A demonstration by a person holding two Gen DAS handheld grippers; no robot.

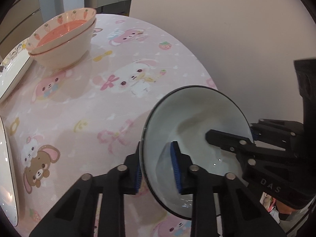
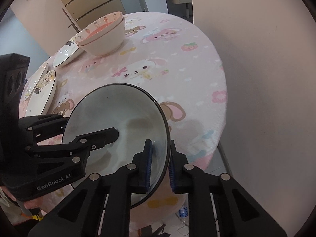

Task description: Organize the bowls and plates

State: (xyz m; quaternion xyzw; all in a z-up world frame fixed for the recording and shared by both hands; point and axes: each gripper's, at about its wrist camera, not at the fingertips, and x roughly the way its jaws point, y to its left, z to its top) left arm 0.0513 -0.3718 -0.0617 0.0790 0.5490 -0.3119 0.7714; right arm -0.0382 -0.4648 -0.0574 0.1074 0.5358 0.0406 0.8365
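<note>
White bowl hangs tilted above the near edge of the bench, its rim pinched on opposite sides by the left tongs and right tongs. Farther off stand two stacked carrot-print bowls, with plates beside them.

Both grippers clamped: left gripper (right gripper).
</note>
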